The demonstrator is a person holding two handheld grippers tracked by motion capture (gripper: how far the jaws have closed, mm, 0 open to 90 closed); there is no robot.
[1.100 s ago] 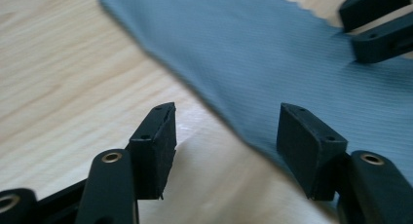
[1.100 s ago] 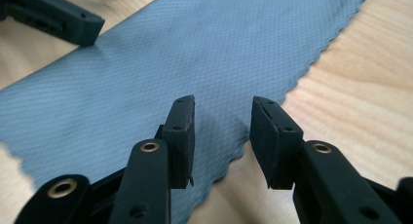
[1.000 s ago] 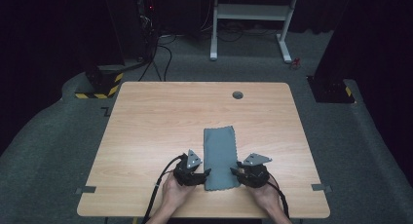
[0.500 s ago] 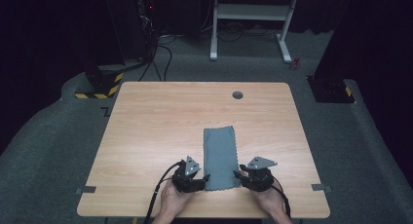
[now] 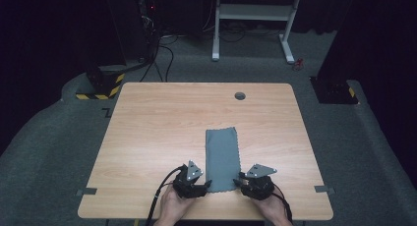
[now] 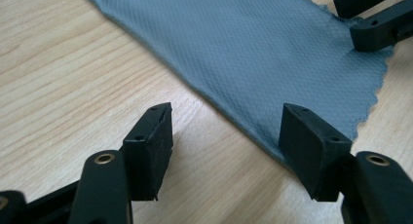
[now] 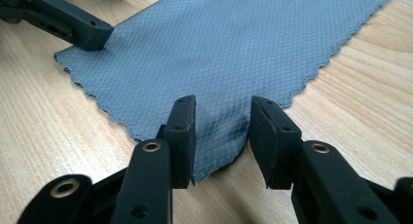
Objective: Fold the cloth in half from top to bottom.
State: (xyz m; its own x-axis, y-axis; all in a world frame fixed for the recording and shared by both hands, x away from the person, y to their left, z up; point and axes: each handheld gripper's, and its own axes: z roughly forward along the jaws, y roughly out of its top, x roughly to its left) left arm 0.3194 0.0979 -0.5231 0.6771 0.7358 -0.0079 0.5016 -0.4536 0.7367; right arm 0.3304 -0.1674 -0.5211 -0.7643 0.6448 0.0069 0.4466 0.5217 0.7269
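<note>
A grey-blue cloth (image 5: 222, 158) lies folded in a long strip on the wooden table (image 5: 157, 127), one short end at the near side. My left gripper (image 5: 205, 185) is at that end's left corner, my right gripper (image 5: 241, 181) at its right corner. In the left gripper view the left gripper (image 6: 229, 136) stands open and wide over the cloth's (image 6: 253, 48) folded edge, its right pad (image 6: 311, 146) above the fabric. In the right gripper view the right gripper (image 7: 221, 131) is open with the cloth's (image 7: 229, 48) scalloped corner slightly humped between its pads.
A round cable hole (image 5: 240, 96) sits near the table's far edge. Grey tape marks (image 5: 86, 191) stick out at the near left and near right. A white desk frame (image 5: 255, 12) and cables stand on the floor beyond.
Both hands have slid slightly toward the near edge of the table. The cloth lies as before.
</note>
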